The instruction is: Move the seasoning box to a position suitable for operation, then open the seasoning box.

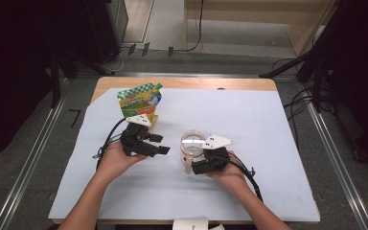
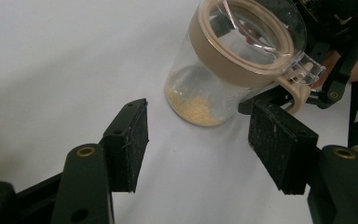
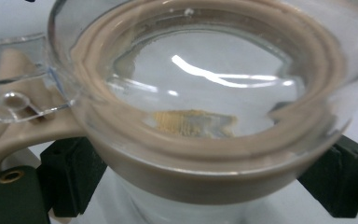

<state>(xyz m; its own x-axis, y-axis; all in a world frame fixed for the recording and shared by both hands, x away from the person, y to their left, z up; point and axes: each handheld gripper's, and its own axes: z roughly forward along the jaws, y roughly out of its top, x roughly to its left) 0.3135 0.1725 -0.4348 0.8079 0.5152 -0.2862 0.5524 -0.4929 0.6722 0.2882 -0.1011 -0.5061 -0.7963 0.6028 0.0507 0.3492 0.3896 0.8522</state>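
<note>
Clear glass jar (image 1: 191,146) with a beige rubber ring and a clear hinged lid stands on the white sheet (image 1: 249,124) that covers the table, near the middle and a little toward the near edge. Its long axis is almost upright, the mouth pointing up, and the beige latch (image 1: 188,165) faces the near side. The right gripper (image 1: 202,165) pinches the jar body below the ring, one black jaw on each side. The right gripper view looks through the lid (image 3: 205,79) and shows a small heap of yellow grains (image 3: 193,122) on the bottom. The left gripper view shows the jar from the side, with the grains (image 2: 193,106) against its lower wall. The left gripper (image 1: 159,143) is just left of the jar, its jaws spread with nothing between them. The high view shows a green and yellow pouch (image 1: 140,99) standing at the far left.
</note>
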